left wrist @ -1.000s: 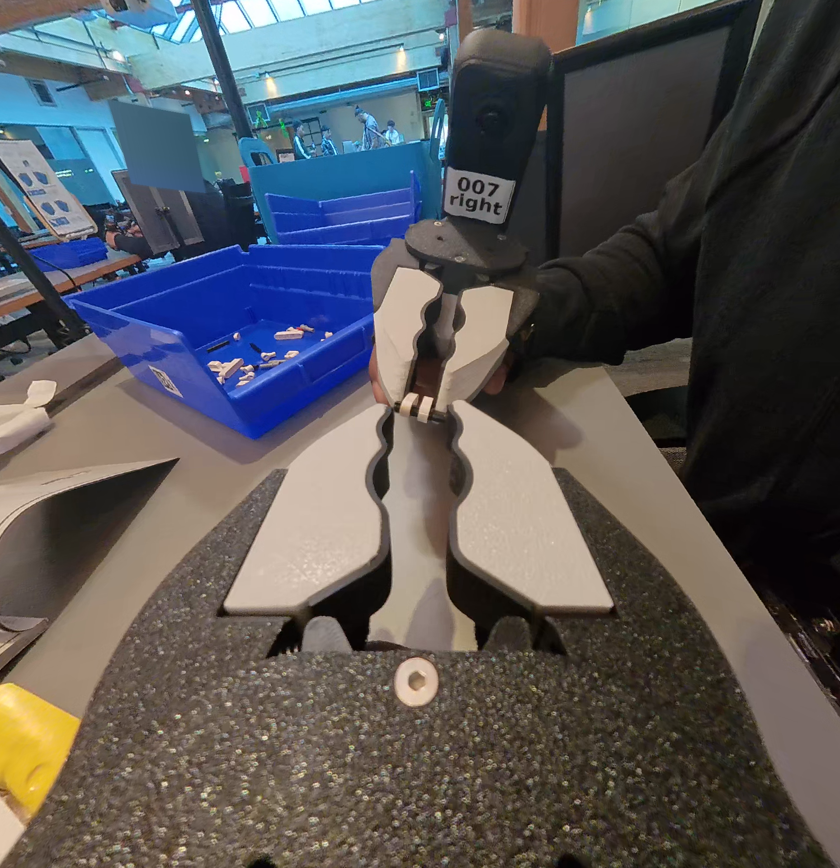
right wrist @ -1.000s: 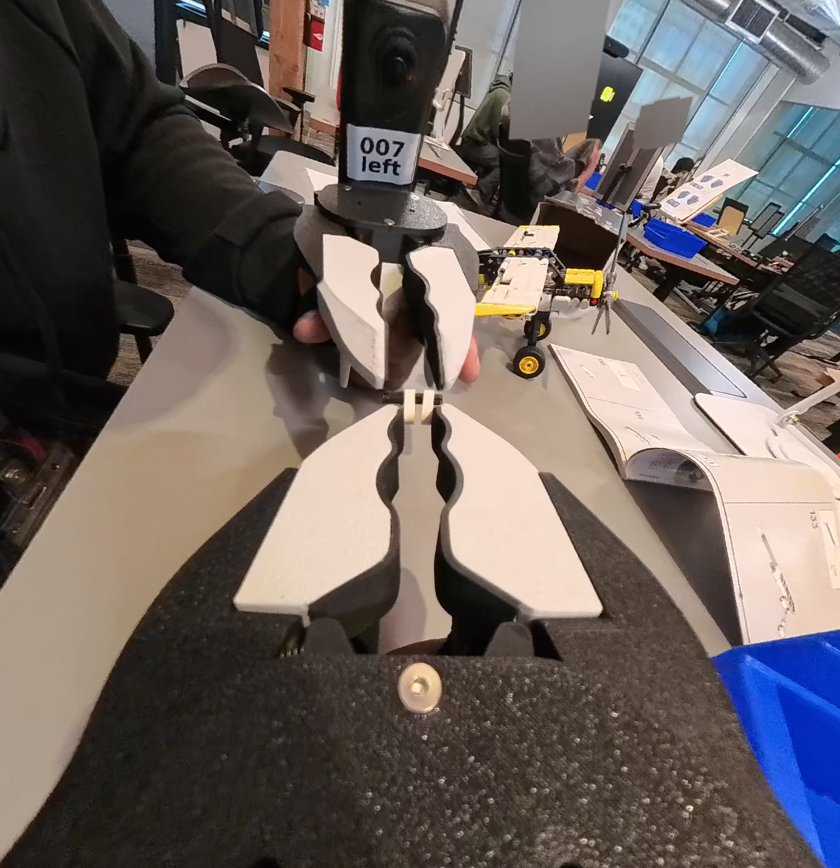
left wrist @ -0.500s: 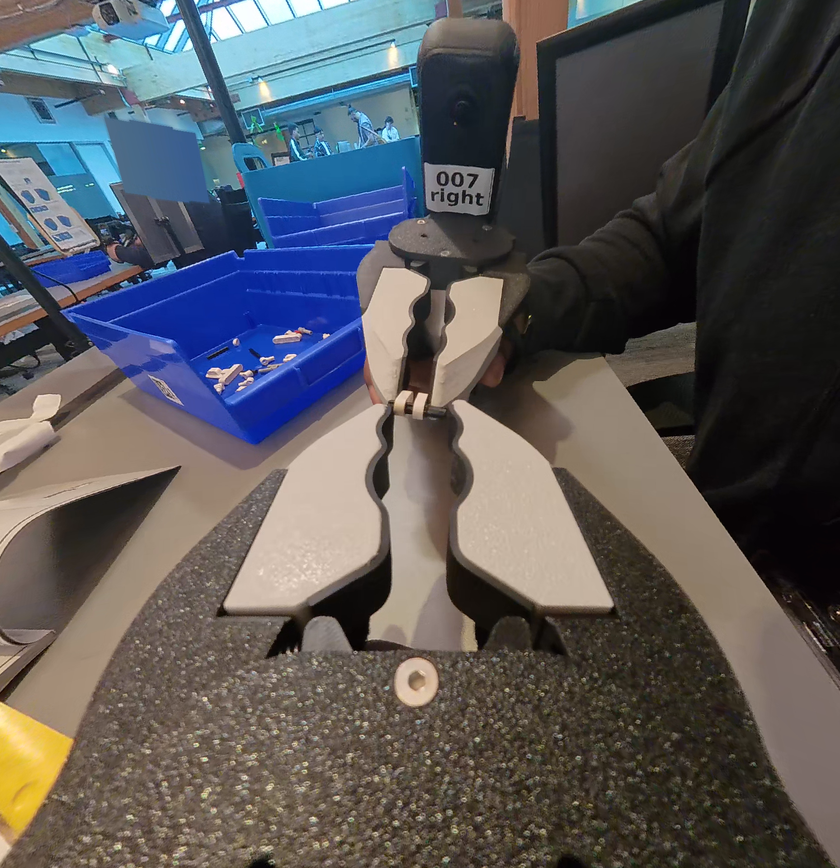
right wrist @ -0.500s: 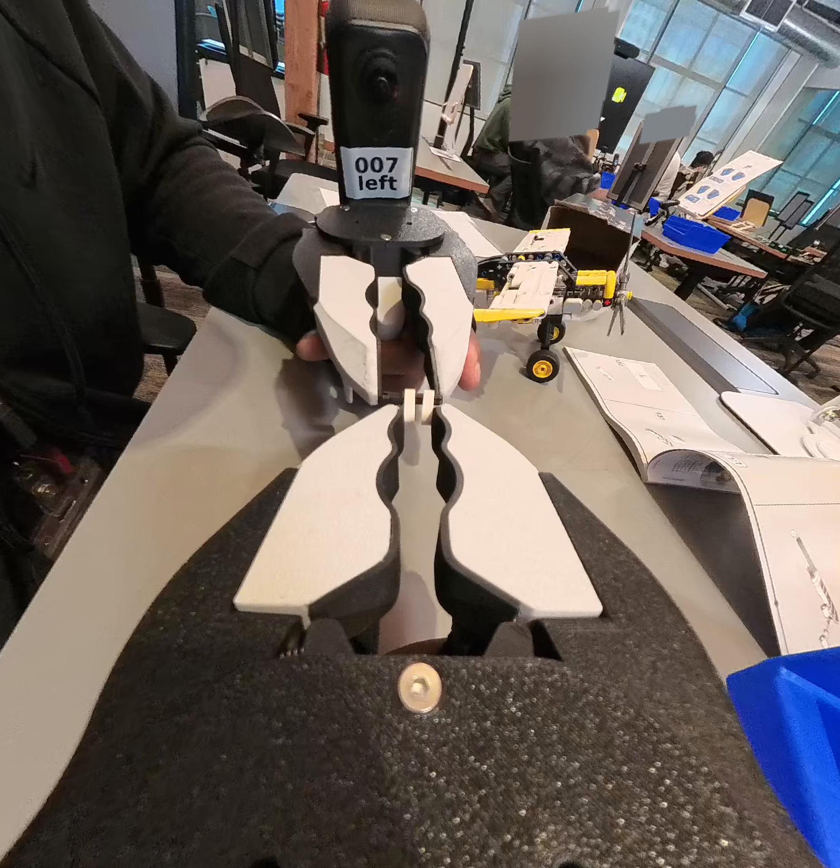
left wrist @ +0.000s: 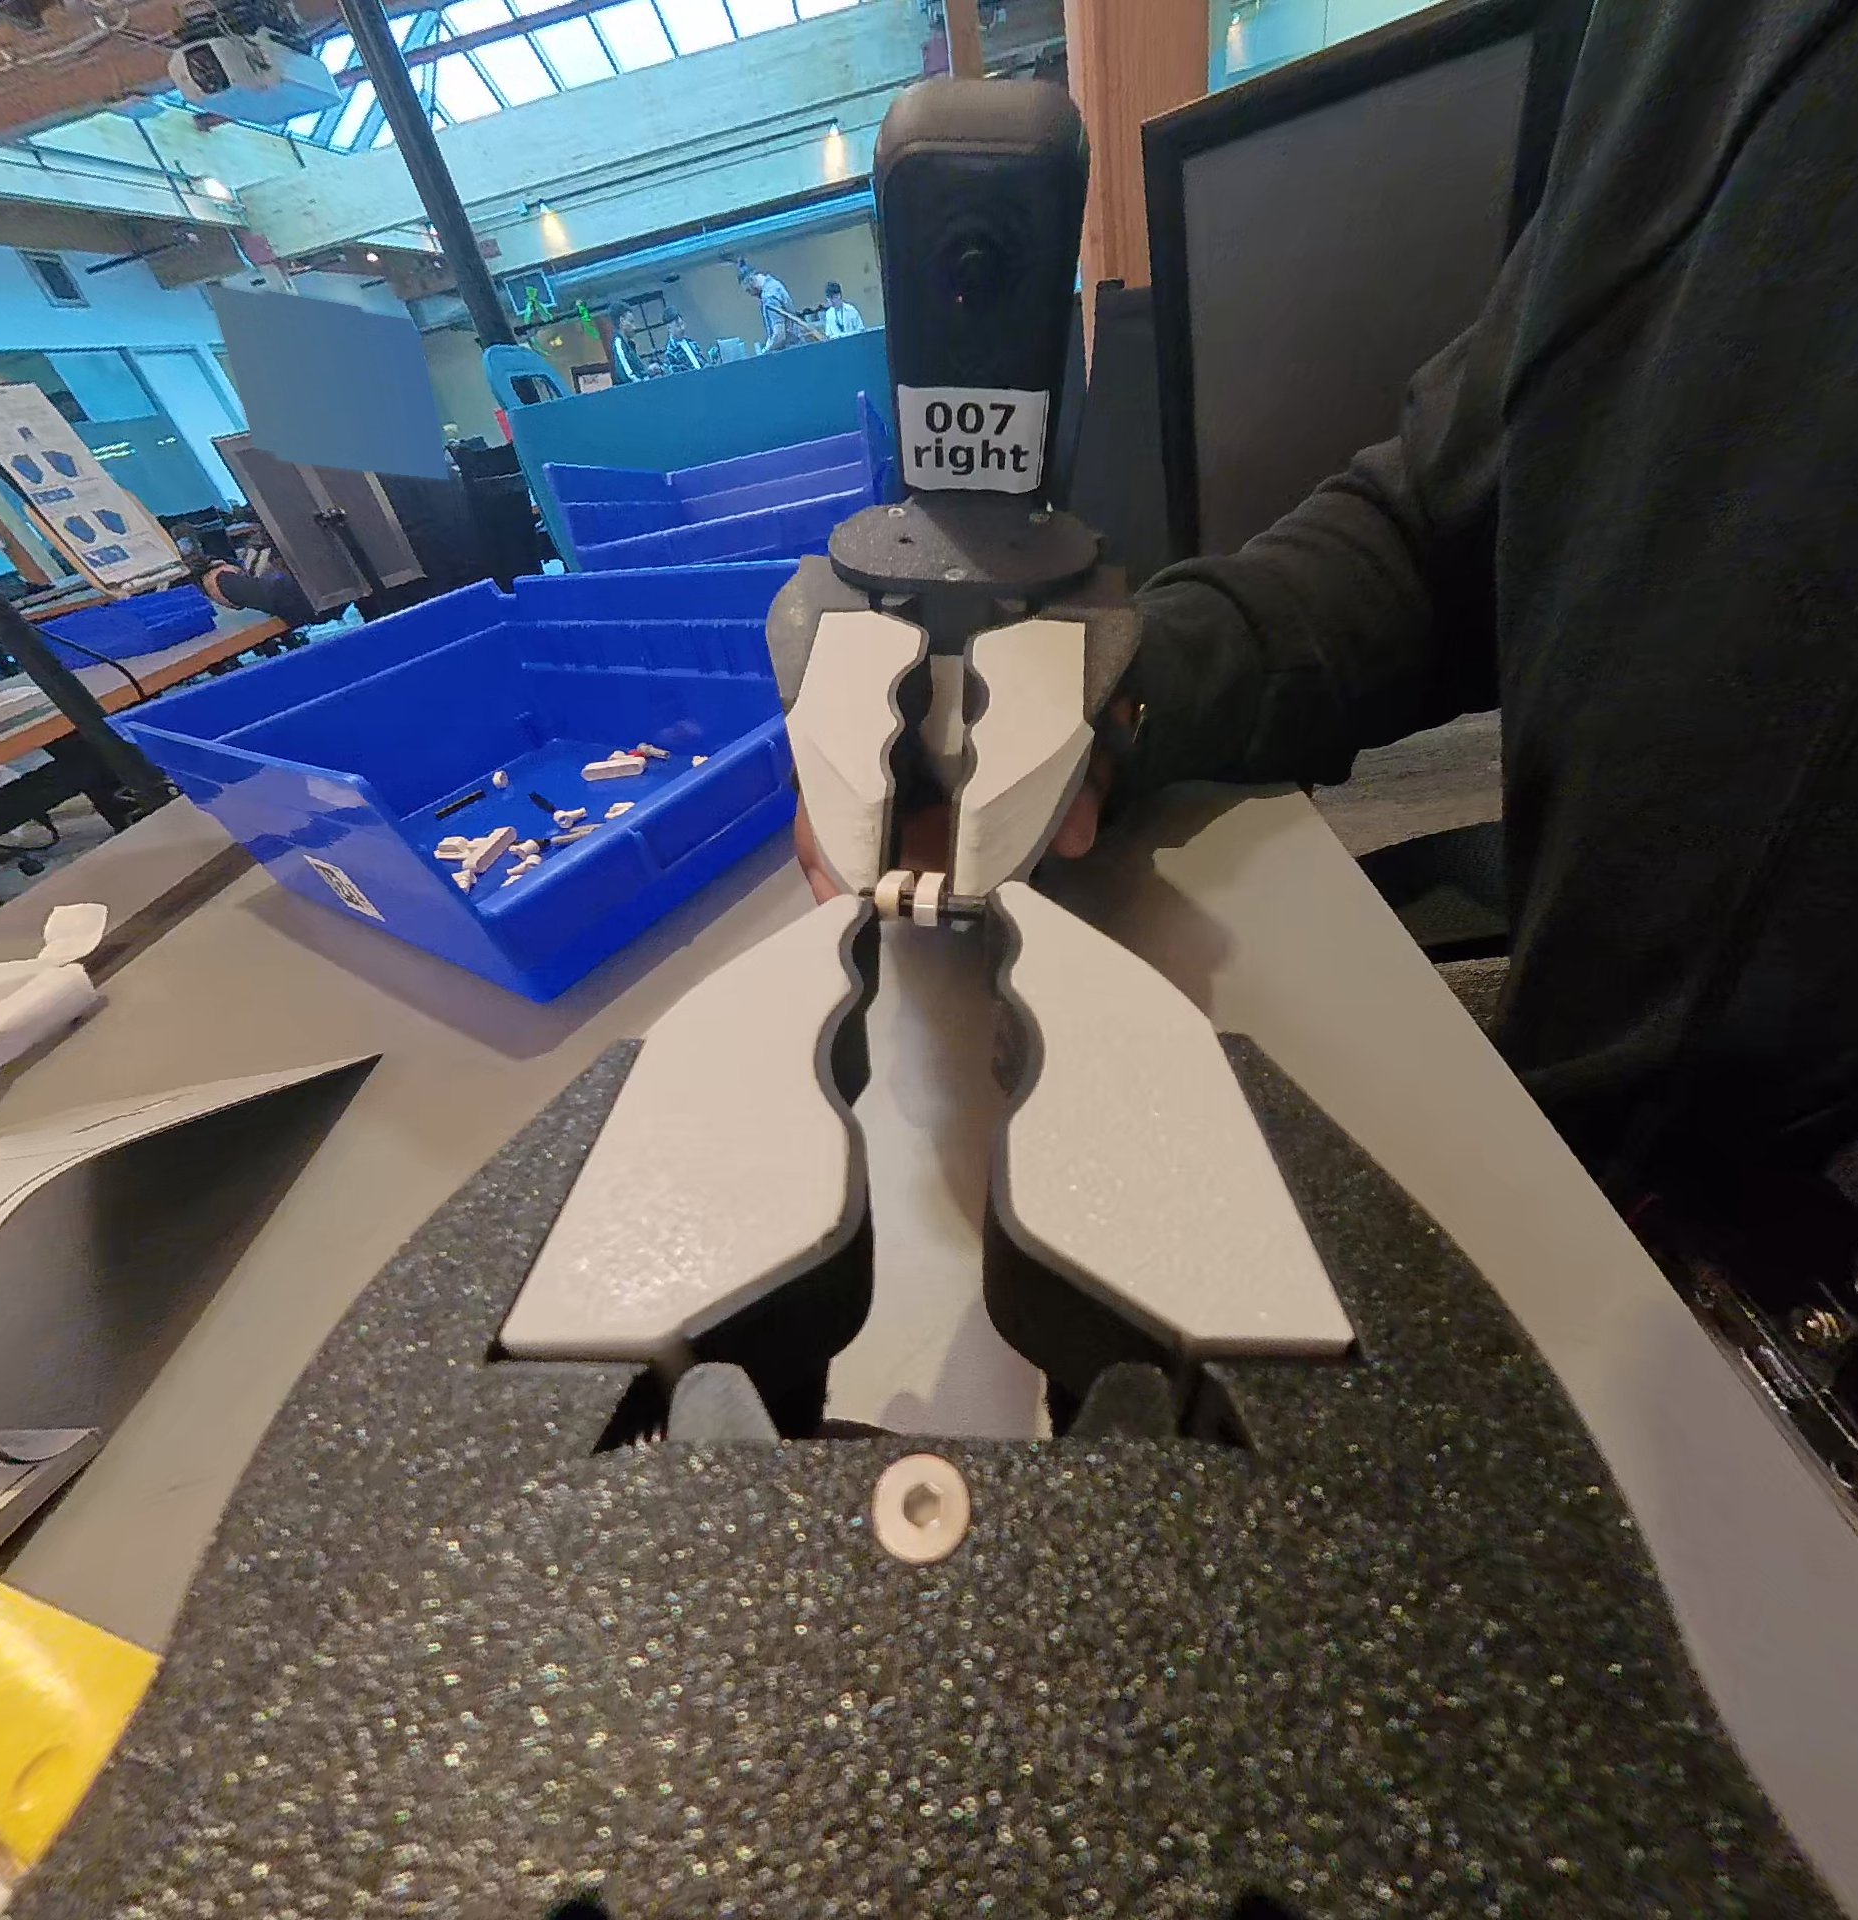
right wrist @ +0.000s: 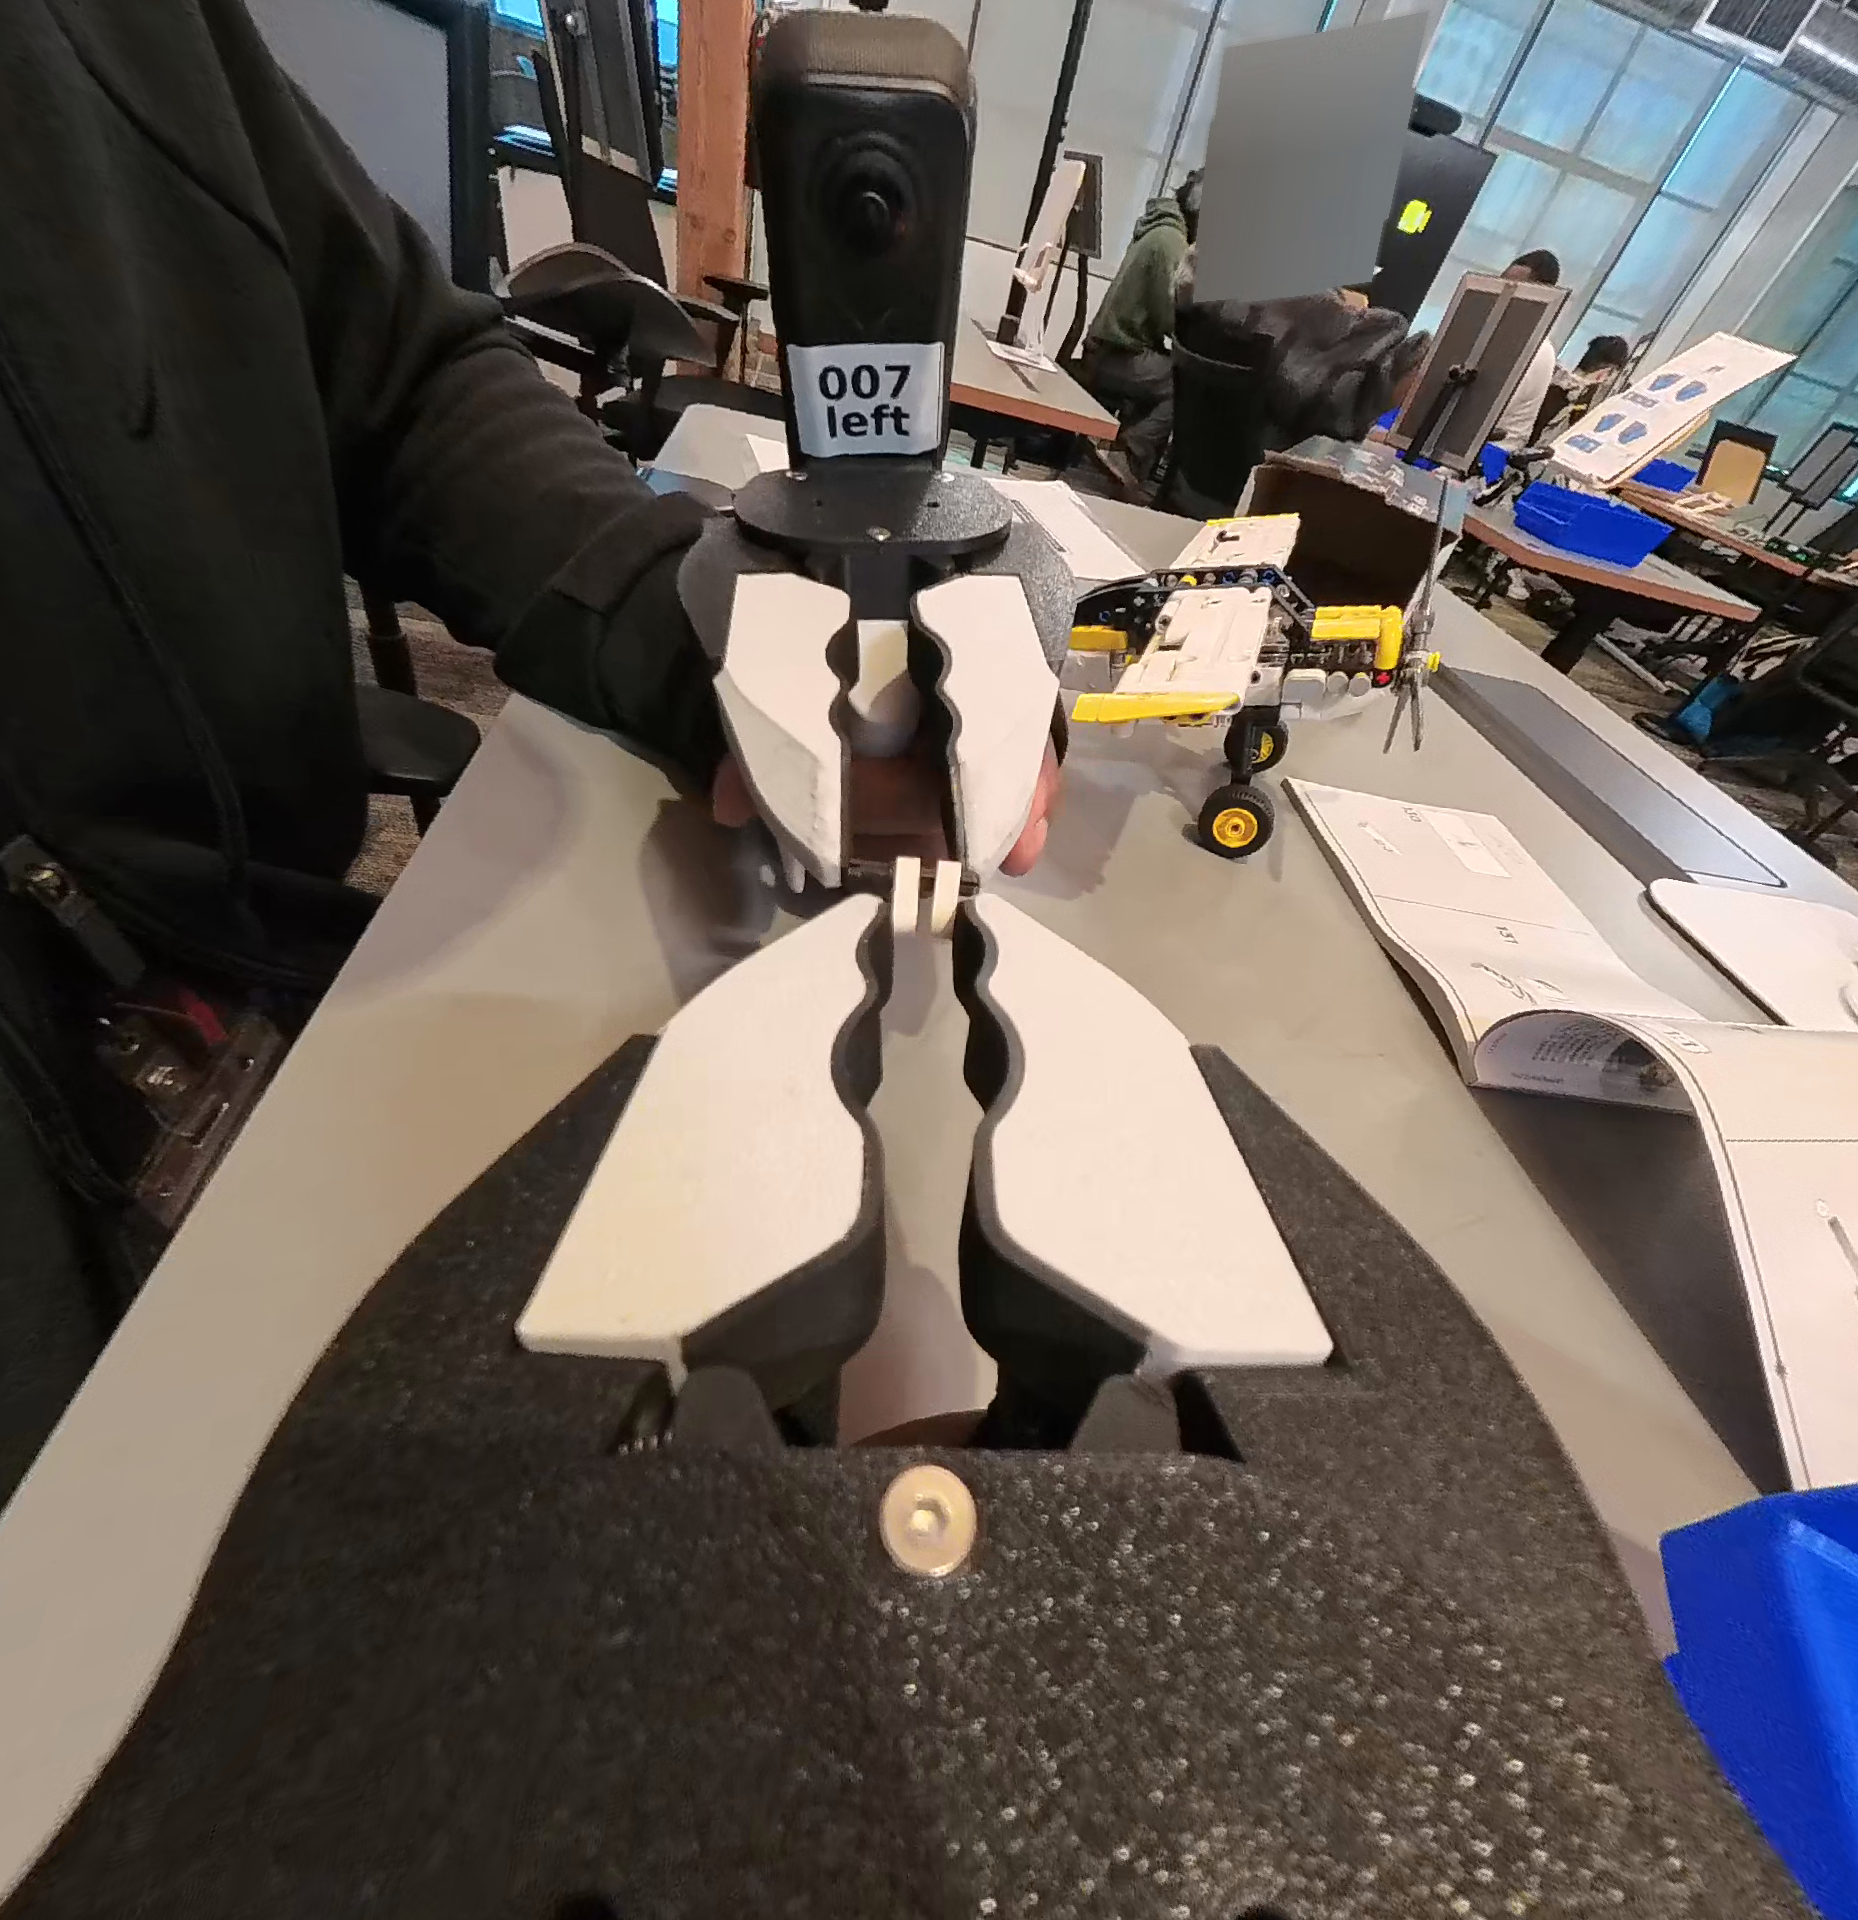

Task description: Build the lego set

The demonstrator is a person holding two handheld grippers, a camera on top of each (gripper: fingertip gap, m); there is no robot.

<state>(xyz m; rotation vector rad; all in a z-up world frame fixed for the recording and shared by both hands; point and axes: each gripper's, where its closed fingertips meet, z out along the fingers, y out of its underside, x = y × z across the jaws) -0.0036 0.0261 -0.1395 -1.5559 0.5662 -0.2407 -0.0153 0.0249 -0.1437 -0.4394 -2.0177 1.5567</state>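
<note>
Your two grippers meet tip to tip over the grey table (left wrist: 1268, 935), sharing one small part: a thin black axle (left wrist: 964, 906) carrying two white bushings (left wrist: 909, 896). In the left wrist view, at frame centre, your left gripper (left wrist: 927, 914) is clamped on the ends of the axle, one fingertip at each end, with both bushings sitting side by side between the tips. Your right gripper (right wrist: 920, 902), seen at the centre of the right wrist view, is closed on the pair of bushings (right wrist: 923, 894), its pads pressing their outer faces. In each view the other gripper faces you from just above centre, held by a hand in a black sleeve. A blue bin (left wrist: 405, 769) with small pale pieces sits at the left of the left view, with a second bin (left wrist: 717, 509) behind it. In the right view a white and yellow brick aeroplane (right wrist: 1247, 644) stands at upper right, beside an open booklet (right wrist: 1507, 935).
</note>
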